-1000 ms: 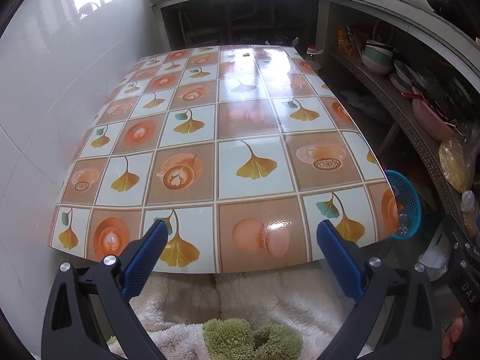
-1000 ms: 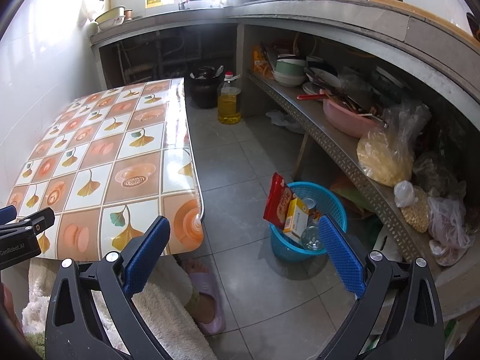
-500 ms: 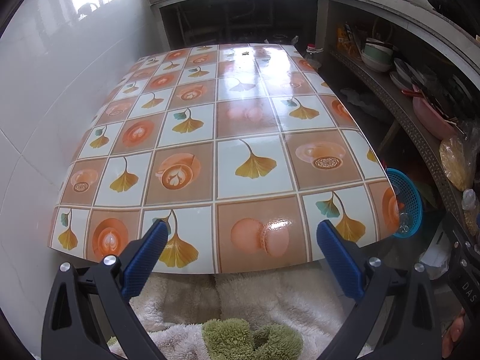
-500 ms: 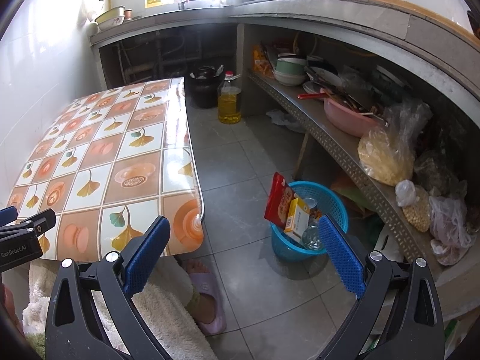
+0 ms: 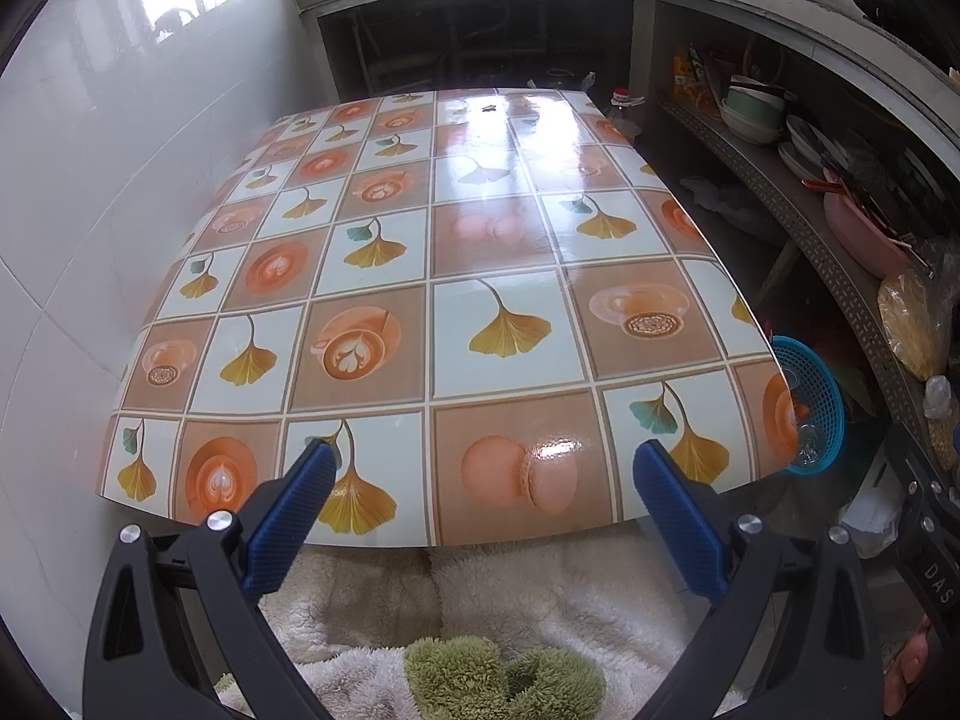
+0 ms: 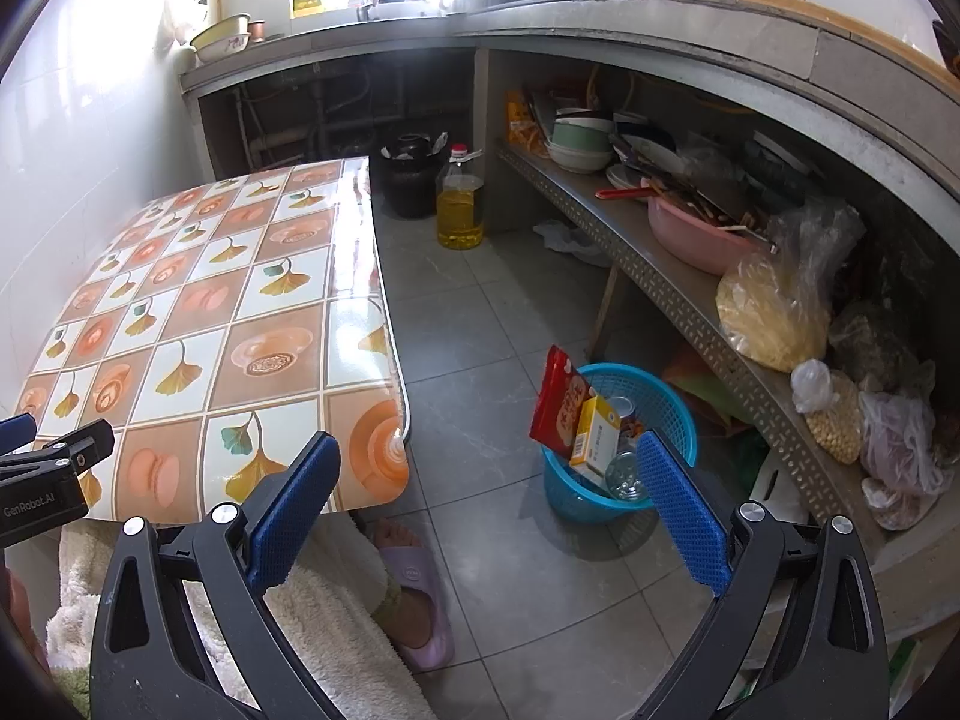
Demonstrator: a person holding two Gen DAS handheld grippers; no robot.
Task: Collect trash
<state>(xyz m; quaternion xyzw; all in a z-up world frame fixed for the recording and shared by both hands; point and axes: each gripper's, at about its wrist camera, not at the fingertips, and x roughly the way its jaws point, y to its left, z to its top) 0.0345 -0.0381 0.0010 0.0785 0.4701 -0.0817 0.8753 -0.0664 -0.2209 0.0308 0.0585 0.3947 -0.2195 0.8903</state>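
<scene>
- Grey concrete kitchen counter (image 6: 600, 18): runs along the far wall and the right side, with dark pots standing on top.
- Perforated grey metal shelf (image 6: 678, 300) under the counter: carries stacked bowls, a pink plastic basin (image 6: 690, 234) and several clear plastic bags of food.
- Low table with a glossy tiled cloth of ginkgo leaves and coffee cups (image 5: 456, 276): stands against the white tiled wall; its near edge sits just beyond the left gripper's fingertips.
- Grey tiled floor (image 6: 480, 324): between table and shelf.
- Left gripper (image 5: 483, 501): blue-padded fingers spread wide apart, nothing between them, held over the near table edge and the person's cream fleece-covered lap (image 5: 480, 588).
- Right gripper (image 6: 489, 495): fingers likewise spread wide and empty, pointed at the floor beside the table; its right finger overlaps the basket in view.
- Blue plastic mesh waste basket (image 6: 672, 396): on the floor near the shelf leg, well apart from the table; also visible past the table's right corner in the left wrist view.
- Trash, all inside the basket: a red snack bag (image 6: 561, 402) standing upright against the left rim, a yellow and white cardboard box (image 6: 594, 438) leaning just beside it, a clear round container (image 6: 621, 474) below the box.
- Yellow oil bottle with red cap (image 6: 459, 204): on the floor by the far counter, beside a black bin (image 6: 408, 180).
- Lilac slipper on a foot (image 6: 414, 594): on the floor below the table corner.
</scene>
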